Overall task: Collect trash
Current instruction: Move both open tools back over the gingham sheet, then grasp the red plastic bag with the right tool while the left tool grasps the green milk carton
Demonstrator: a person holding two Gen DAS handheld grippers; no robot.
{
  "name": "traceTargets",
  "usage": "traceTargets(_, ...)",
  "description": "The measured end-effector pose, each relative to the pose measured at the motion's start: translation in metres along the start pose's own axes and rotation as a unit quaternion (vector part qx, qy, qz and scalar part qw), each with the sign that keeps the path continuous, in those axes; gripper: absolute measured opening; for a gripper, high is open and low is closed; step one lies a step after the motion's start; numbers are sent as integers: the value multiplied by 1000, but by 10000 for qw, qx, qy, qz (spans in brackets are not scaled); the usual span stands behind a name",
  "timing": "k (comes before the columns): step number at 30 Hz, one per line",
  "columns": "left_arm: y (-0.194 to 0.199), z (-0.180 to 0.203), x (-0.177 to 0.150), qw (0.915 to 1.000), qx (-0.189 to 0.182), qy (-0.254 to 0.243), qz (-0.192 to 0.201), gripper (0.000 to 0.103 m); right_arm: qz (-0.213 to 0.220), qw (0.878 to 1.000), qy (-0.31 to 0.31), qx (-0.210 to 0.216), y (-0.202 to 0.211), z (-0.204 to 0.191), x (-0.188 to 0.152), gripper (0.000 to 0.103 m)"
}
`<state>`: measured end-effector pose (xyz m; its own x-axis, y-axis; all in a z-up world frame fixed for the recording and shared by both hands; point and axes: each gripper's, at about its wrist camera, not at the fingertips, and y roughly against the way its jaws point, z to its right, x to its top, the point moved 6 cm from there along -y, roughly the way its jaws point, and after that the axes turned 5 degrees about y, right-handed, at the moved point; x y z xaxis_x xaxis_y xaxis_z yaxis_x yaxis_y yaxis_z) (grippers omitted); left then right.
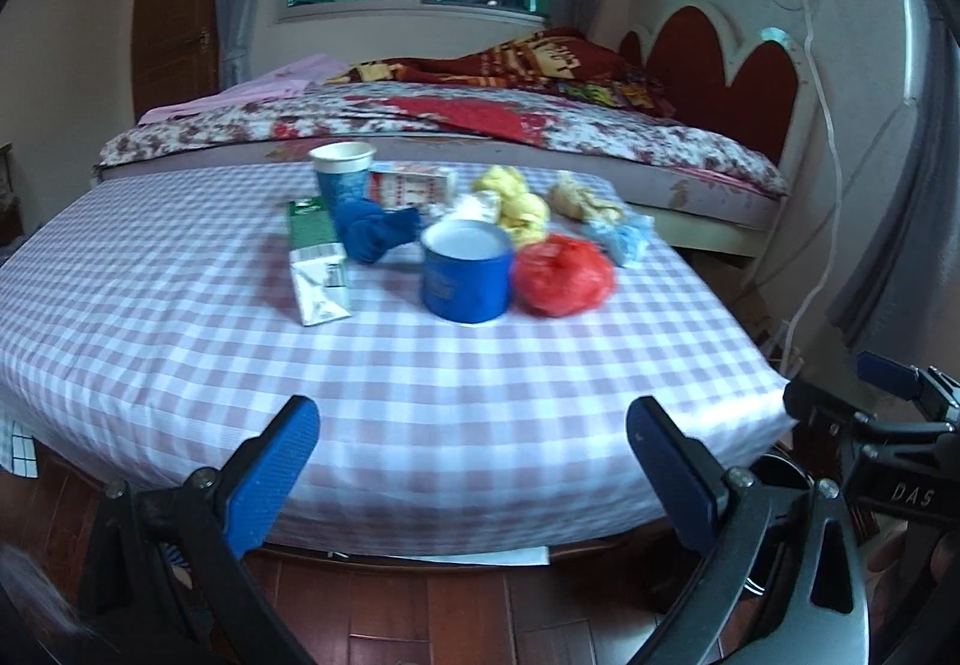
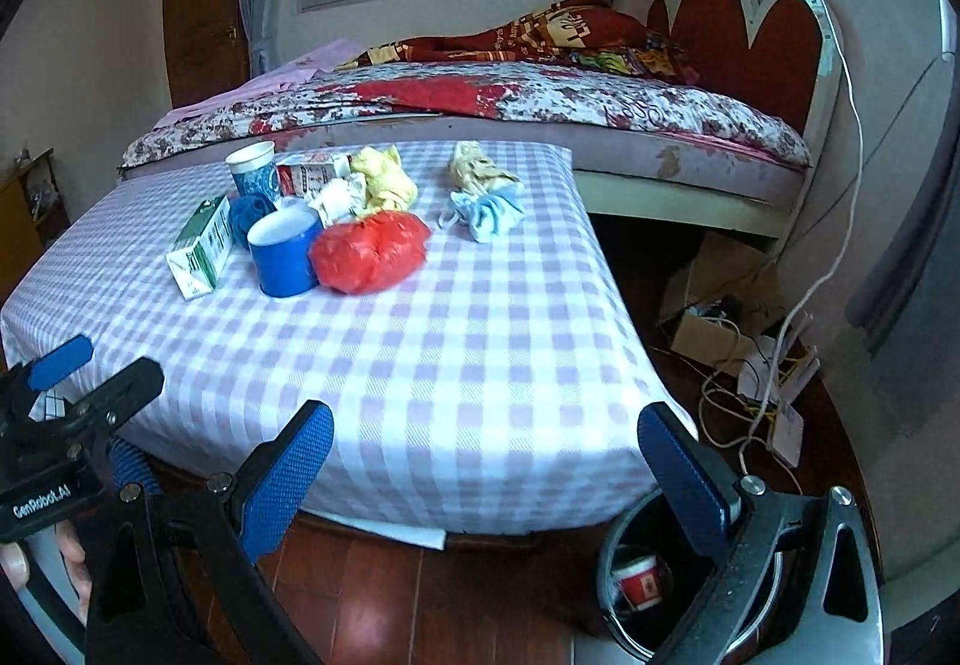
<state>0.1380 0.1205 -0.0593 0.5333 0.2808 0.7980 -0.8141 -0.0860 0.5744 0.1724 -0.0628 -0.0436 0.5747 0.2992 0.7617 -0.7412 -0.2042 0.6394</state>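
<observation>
Left wrist view shows the trash clustered on the far half of the checked table (image 1: 420, 413): a green carton (image 1: 316, 260) lies flat, its long axis running from near to far, beside an upright paper cup (image 1: 343, 173) and an upright blue tub (image 1: 467, 272) whose open top shows a pale inside, with a red bag (image 1: 564, 275) touching its right. Right wrist view shows a dark bin (image 2: 624, 593) on the floor holding a red-and-white cup (image 2: 639, 584). Both the left hand-held gripper (image 1: 474, 449) and the right hand-held gripper (image 2: 486, 455) hang spread and empty before the table's near edge.
</observation>
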Motion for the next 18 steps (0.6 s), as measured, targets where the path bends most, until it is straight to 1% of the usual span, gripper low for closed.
traceTargets(3, -6, -14, 6, 9999, 121, 34, 37, 102, -14, 10000, 81, -35, -13, -10, 10, 102)
traceTargets(8, -16, -24, 10, 9998, 203, 46, 27, 102, -6, 9998, 175, -23, -30, -26, 24, 102)
traceTargets(18, -42, -42, 19, 9992, 367, 160, -16, 102, -149, 9995, 263, -12, -62, -36, 30, 102)
